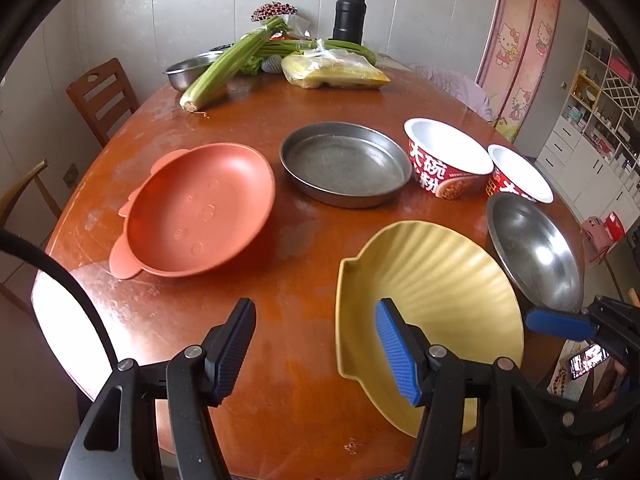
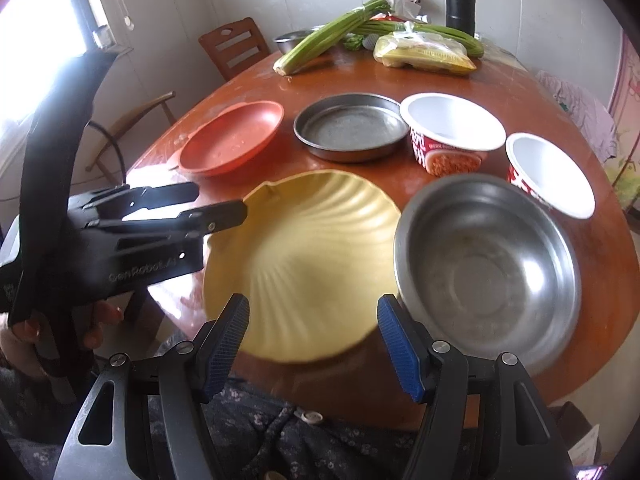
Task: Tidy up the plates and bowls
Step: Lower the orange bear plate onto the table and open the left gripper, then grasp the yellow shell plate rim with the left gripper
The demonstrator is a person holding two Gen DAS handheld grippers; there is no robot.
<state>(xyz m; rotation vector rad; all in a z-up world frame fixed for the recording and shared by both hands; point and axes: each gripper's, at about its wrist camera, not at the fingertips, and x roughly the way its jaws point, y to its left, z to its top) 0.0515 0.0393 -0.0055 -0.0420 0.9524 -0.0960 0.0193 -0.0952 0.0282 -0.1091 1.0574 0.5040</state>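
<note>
A yellow shell-shaped plate (image 1: 436, 304) (image 2: 312, 264) lies at the table's near edge. A steel bowl (image 1: 536, 248) (image 2: 488, 276) stands against its right side. Farther back, from left to right, are an orange plate (image 1: 200, 212) (image 2: 234, 140), a round metal pan (image 1: 344, 162) (image 2: 350, 126) and two red paper bowls (image 1: 448, 158) (image 2: 452, 128), (image 1: 520, 176) (image 2: 548, 172). My left gripper (image 1: 316, 344) (image 2: 220, 202) hangs open above bare wood, just left of the yellow plate. My right gripper (image 2: 316, 336) (image 1: 576, 320) is open over the yellow plate's near rim, its right finger close to the steel bowl. Neither holds anything.
At the far end of the wooden table (image 1: 280, 380) lie celery stalks (image 1: 228, 68), a bagged food pack (image 1: 332, 72), a small steel bowl (image 1: 188, 70) and a black flask (image 1: 348, 16). Chairs (image 1: 102, 92) stand at the left. A person's patterned clothing (image 2: 280, 440) is at the near edge.
</note>
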